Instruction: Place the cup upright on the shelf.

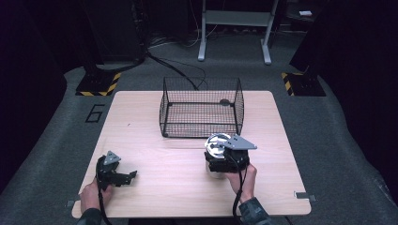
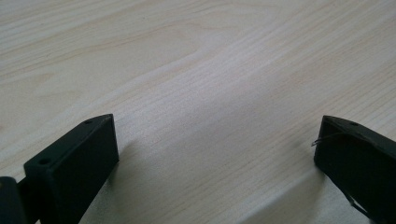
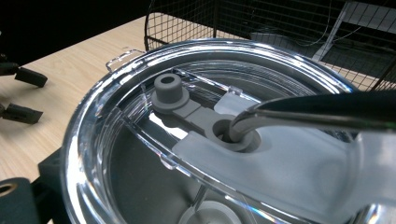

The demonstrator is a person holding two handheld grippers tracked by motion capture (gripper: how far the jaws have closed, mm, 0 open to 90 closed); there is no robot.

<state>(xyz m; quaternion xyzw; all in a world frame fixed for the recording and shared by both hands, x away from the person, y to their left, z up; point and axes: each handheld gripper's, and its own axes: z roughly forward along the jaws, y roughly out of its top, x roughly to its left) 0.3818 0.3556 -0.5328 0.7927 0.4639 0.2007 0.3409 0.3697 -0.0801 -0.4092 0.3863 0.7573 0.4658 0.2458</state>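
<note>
Two grippers out: the right gripper, at 5 o'clock from the wire basket, clamps a steel cup with clear round lid and metal straw. Left gripper rests spread wide on pale wood table. Likely next: lift cup over basket rim.

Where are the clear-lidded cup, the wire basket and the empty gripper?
Cup (image 3: pixel 154 196): right gripper view, on its clear lid.
Wire basket (image 1: pixel 202 79): high view, on the back rim.
Left gripper (image 1: pixel 132 176): high view, midway between its open fingertips.
</note>
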